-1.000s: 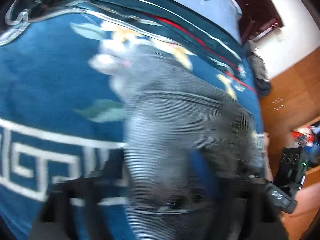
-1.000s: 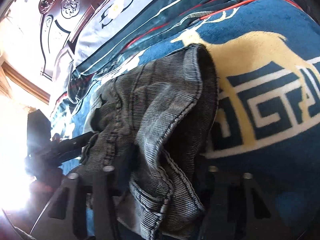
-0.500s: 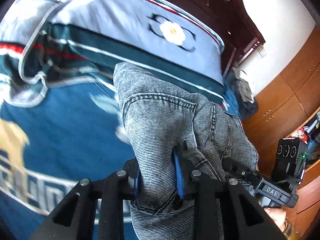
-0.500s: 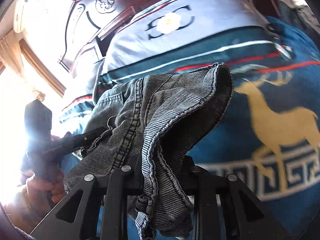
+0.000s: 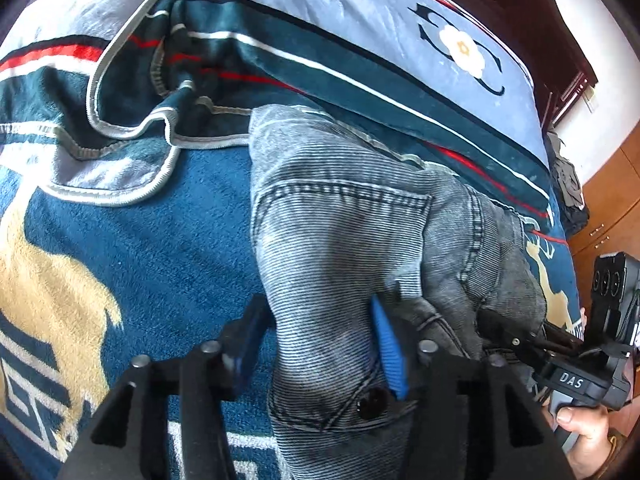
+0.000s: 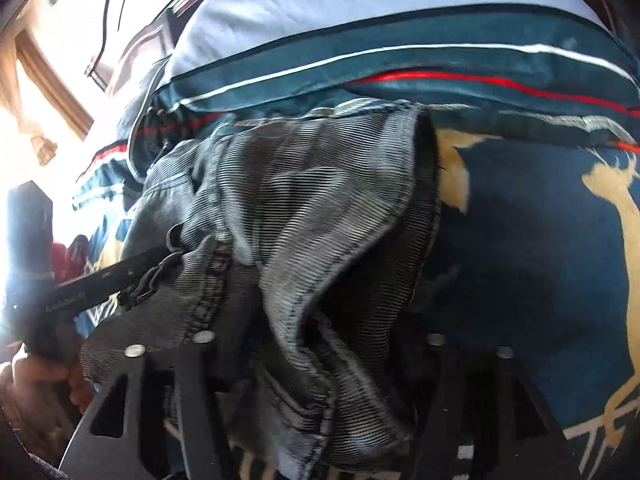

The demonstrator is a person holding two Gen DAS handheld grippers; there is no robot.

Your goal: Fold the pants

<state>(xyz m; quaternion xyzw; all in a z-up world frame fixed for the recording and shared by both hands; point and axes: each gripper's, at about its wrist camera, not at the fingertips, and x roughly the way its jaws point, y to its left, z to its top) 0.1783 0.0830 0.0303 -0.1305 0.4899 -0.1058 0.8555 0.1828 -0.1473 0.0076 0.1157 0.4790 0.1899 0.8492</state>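
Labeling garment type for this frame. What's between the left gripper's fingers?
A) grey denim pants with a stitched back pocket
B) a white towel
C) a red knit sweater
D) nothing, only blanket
A: in the left wrist view the grey denim pants, stitched pocket facing the camera, run down between the left gripper's blue-padded fingers, lying on the blue deer-pattern blanket.

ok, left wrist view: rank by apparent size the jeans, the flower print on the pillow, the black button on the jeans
1. jeans, by far the largest, though closest to the camera
2. flower print
3. black button, a bit smaller than the flower; it is nearer the camera, so true sizes stay unsure
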